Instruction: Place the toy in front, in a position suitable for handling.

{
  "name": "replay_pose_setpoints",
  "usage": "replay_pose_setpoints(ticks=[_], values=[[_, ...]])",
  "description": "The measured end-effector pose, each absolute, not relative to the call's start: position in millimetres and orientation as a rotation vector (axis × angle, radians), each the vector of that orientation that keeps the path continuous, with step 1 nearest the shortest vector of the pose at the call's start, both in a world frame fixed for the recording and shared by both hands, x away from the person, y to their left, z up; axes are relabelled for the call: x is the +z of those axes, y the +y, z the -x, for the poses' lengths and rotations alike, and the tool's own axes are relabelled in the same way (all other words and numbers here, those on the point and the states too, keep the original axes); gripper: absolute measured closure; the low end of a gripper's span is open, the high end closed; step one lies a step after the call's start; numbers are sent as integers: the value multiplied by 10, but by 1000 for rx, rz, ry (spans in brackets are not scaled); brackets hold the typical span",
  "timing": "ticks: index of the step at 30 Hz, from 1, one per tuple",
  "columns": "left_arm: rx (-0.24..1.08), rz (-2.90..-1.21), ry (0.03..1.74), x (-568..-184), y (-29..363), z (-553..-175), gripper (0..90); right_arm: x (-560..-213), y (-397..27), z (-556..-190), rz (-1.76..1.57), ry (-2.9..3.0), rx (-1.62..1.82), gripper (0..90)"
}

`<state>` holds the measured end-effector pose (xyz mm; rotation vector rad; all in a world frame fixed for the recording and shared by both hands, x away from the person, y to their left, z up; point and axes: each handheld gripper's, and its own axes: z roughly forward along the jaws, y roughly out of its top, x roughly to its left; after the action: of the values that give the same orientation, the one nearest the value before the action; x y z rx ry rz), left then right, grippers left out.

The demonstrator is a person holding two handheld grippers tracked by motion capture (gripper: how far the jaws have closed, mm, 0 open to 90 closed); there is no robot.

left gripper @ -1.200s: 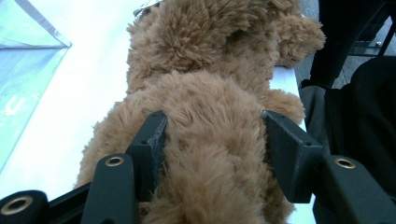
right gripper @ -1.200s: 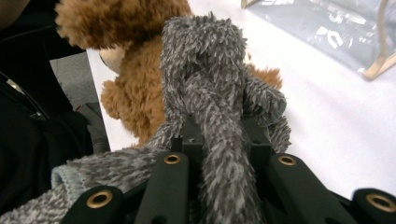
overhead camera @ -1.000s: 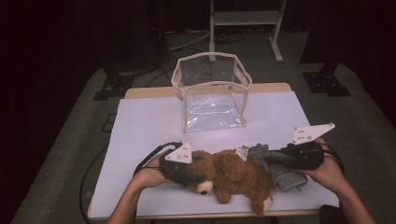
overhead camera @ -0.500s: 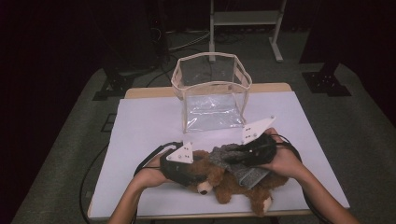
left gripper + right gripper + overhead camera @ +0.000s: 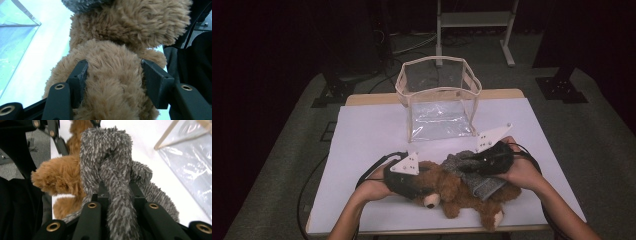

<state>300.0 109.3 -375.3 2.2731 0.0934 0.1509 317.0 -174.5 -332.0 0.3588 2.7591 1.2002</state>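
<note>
One fluffy brown teddy bear (image 5: pixel 452 192) lies draped with a fuzzy grey scarf (image 5: pixel 477 175)

A white-topped table (image 5: pixel 362 150) with a wooden edge showing along its far side is standing on grey flooring. A clear plastic bag (image 5: pixel 438 97) with beige trim is sitting upright and open on the far middle of the tabletop. Near the front edge, a brown plush teddy bear (image 5: pixel 452 192) is lying across the surface, well apart from the bag. A grey fuzzy cloth (image 5: pixel 477 175) is resting over the bear rather than on the tabletop itself.
</note>
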Motion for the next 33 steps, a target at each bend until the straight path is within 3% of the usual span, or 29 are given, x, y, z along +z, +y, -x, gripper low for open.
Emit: replay_pose_setpoints(ticks=[9, 14, 23, 28, 33], values=[[146, -2268, 82, -3759, 1098, -2986, 420, -3495, -1874, -3241, -441, 2803, 1216, 752], [152, -2271, 80, -3758, 1094, -2993, 420, -3318, -2050, -3235, -479, 2763, 1236, 752], [155, -2264, 78, -3763, 1094, -2986, 420, -2964, -1595, -3328, -334, 2806, 1242, 752], [155, -2260, 78, -3763, 1113, -2976, 419, -3190, -1285, -3312, -265, 2925, 1132, 753], [149, -2252, 97, -3713, 1173, -2972, 353, -3460, -1328, -3237, -271, 2967, 1112, 760]])
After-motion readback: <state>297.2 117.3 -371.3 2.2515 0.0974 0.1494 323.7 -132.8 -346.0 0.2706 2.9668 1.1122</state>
